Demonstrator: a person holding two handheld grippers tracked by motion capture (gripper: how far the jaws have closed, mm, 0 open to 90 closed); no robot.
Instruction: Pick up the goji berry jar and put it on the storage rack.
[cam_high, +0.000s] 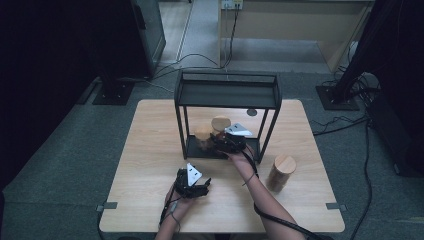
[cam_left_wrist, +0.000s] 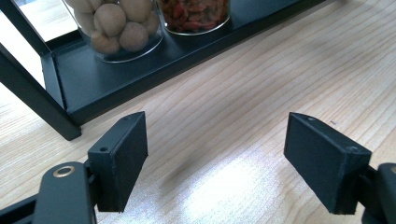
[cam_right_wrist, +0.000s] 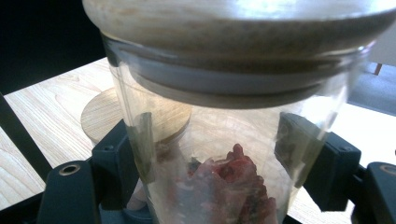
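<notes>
Gripping a glass jar of red dried fruit (cam_right_wrist: 219, 154), the right gripper (cam_high: 227, 143) has its two black jaws pressed against the glass walls, one on each side, with the jar's wooden lid (cam_right_wrist: 238, 23) high above them. Just behind its left jaw sits the wooden lid of a second jar (cam_right_wrist: 107, 116). Both jars stand on the bottom tray of a black metal rack (cam_high: 227, 82) on the wooden table (cam_high: 150, 150). Down near the table's front edge, the left gripper (cam_high: 192, 184) holds nothing: its jaws stand apart over bare wood, and well beyond them are the rack's tray (cam_left_wrist: 116, 74), the jar of pale round balls (cam_left_wrist: 116, 25) and the red-fruit jar. A third lidded jar (cam_high: 281, 172) stands outside the rack, well apart from both grippers.
</notes>
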